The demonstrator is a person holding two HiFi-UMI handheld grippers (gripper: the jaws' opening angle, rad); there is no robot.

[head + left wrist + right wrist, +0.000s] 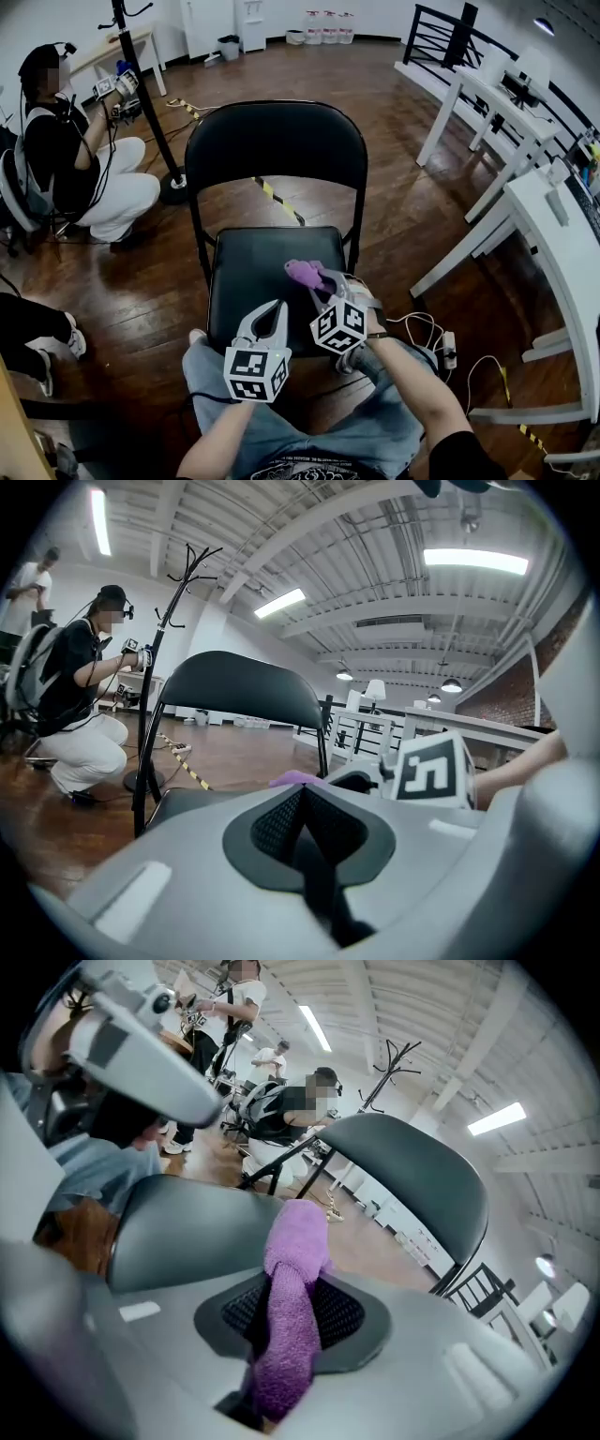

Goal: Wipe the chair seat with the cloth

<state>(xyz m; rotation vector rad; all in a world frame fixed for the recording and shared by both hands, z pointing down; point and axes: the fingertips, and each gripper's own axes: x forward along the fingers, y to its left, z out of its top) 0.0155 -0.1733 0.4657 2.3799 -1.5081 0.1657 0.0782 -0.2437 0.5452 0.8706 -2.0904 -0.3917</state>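
A black folding chair stands in front of me, its padded seat facing up and its backrest behind. My right gripper is shut on a purple cloth, held over the right part of the seat; in the right gripper view the cloth runs pinched between the jaws with a bunched end sticking out. My left gripper is shut with nothing in it, low at the seat's front edge. From the left gripper view, the cloth and the right gripper's marker cube show just ahead.
A person crouches at the left beside a coat stand with a round base. White tables line the right side. Cables and a power strip lie on the wooden floor right of the chair. Yellow-black tape runs behind it.
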